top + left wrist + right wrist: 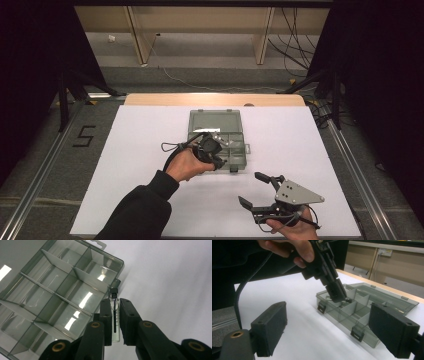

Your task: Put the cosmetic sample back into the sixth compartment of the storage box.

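A small clear vial [115, 315] with a black cap and a dark rod inside sits clamped between the pads of my left gripper [115, 322], which is shut on it. That gripper [212, 150] hovers over the near corner of an open grey compartment box [235, 157], its tip [337, 293] pointing down at the box [362, 315]. The dividers and compartments of the box [50, 290] look bare. My right gripper [255, 190] stands open above the white mat near the front right, nothing between its jaws [332, 330].
The box's lid [215, 121] lies flat behind its tray. A white mat [140, 135] covers the table, with a wooden edge [215, 99] at the back. Dark stands and cables flank the table on both sides.
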A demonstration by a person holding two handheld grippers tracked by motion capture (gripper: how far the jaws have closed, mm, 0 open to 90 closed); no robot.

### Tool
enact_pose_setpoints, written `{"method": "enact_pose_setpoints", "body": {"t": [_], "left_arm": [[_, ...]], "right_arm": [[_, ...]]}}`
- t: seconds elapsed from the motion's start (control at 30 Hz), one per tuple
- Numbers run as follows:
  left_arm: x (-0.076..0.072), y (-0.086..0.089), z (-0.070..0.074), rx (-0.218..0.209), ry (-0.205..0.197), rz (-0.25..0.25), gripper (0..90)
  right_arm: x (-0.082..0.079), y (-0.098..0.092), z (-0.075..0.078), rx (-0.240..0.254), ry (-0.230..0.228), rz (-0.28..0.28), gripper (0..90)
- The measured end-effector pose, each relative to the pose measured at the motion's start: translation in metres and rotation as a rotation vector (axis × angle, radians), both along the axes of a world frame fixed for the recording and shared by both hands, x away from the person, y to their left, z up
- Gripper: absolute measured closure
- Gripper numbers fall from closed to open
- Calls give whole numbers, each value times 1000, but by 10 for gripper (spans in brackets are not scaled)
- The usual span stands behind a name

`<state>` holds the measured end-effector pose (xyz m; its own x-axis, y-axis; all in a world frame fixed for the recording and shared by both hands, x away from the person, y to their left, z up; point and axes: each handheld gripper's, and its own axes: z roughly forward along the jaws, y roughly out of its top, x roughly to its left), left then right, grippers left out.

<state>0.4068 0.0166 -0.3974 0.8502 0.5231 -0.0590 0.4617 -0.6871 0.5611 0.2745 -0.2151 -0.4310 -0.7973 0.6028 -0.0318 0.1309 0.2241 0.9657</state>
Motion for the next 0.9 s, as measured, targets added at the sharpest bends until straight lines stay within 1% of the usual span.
{"method": "enact_pose_setpoints", "body": {"t": [0.03, 0.07, 0.13, 0.17, 0.2, 0.3, 0.37, 0.47, 0.5, 0.6, 0.63, 0.67, 0.7, 0.73, 0.77, 0.83, 0.87, 0.9], "left_arm": [[0, 0, 0, 0, 0, 0, 805], [3, -2, 0, 0, 5, 18, 804], [6, -1, 0, 4, 6, 15, 805], [10, -2, 0, 2, 7, 25, 805], [12, -2, 0, -1, 14, 34, 805], [16, -3, -2, 2, 10, 37, 805], [21, -4, -2, 7, 23, 45, 805], [24, -4, -2, 6, 22, 55, 805], [27, -5, -3, 8, 21, 63, 805], [29, -6, -3, 16, 19, 73, 805], [31, -7, -4, 16, 29, 81, 805], [31, -7, -4, 16, 29, 81, 804], [33, -9, -6, 13, 28, 86, 804], [35, -9, -7, 18, 30, 84, 805], [35, -10, -7, 13, 34, 88, 805], [37, -11, -8, 14, 35, 90, 805], [37, -11, -9, 9, 37, 95, 805], [39, -12, -10, 5, 44, 101, 805]], "right_arm": [[0, 0, 0, 0, 0, 0, 165], [0, 0, 0, 0, 0, 0, 165], [0, 0, 0, 0, 1, 1, 165], [0, 0, 0, 0, -1, 0, 165], [0, 0, 0, 0, 0, 0, 165], [0, -1, 0, -4, -3, 4, 165], [0, -1, 0, -3, -3, 4, 165], [0, -1, 0, -4, -3, 4, 165], [0, -1, 0, -5, -2, 4, 165], [0, 0, 0, 2, 0, 2, 165], [-1, -2, 1, -21, 15, -1, 165], [-1, -2, 1, -21, 15, -1, 165], [0, -1, 0, -3, 5, 3, 165], [0, -1, 1, -12, 2, 4, 165], [0, -1, 0, -3, -3, 4, 165], [0, -1, 0, -3, -2, 5, 165], [0, -2, 1, -11, 9, 1, 165], [0, -1, 0, -1, 5, 9, 165]]}}
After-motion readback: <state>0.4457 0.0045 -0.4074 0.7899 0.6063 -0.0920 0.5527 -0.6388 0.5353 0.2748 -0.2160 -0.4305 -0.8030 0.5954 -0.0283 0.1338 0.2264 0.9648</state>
